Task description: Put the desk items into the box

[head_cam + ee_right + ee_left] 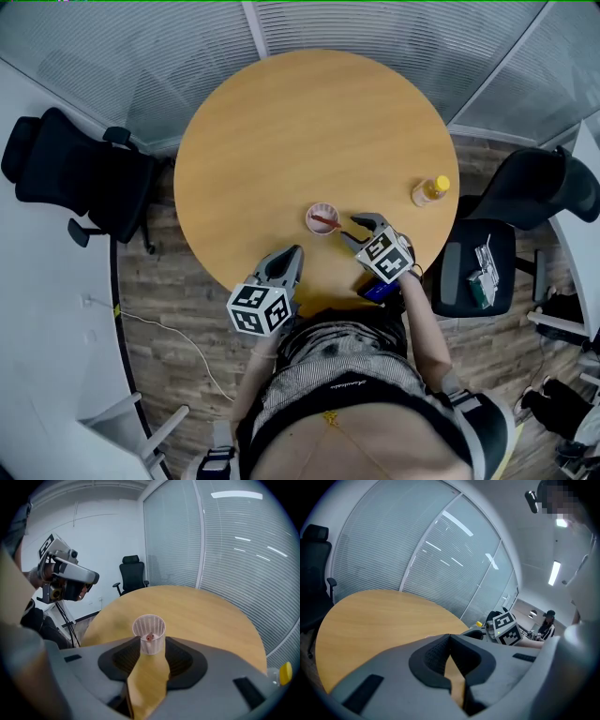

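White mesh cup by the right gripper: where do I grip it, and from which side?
Grip the white mesh cup by its round side wall, below the rim, coming from the person's side. It stands upright and something red lies inside, so a side pinch should keep it level. The open right gripper's jaws flank it.

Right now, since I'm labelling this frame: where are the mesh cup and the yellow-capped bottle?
mesh cup point(149, 647): right gripper view, on its front wall.
yellow-capped bottle point(428, 192): head view, on its body.

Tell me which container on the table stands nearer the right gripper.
The white mesh cup, with something red inside, right between the open jaw tips of the right gripper; the yellow-capped bottle stands well apart.
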`<action>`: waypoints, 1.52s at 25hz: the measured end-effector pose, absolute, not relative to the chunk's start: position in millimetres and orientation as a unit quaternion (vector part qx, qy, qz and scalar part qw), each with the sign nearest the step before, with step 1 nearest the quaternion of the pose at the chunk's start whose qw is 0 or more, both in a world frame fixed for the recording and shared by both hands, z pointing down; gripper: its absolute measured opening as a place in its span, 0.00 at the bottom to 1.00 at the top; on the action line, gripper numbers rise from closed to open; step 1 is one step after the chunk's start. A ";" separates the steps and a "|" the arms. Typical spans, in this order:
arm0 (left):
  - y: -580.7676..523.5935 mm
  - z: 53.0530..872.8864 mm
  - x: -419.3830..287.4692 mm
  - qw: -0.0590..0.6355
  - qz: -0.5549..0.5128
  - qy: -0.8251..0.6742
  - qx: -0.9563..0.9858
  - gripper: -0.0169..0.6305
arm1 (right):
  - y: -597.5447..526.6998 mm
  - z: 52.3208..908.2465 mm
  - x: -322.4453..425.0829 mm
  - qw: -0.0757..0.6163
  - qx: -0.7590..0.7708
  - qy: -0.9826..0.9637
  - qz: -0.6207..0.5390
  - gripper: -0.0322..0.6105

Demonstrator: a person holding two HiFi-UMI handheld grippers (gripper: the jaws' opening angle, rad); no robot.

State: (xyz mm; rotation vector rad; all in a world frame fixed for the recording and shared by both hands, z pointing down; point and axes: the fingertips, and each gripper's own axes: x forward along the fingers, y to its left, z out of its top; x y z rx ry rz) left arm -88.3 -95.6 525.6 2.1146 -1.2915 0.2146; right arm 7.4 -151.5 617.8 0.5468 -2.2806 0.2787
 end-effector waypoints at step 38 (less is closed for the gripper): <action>-83.3 529.2 -23.8 0.317 0.094 -0.457 0.826 0.05 | -99.9 560.0 32.2 0.277 0.224 -0.926 0.123 0.09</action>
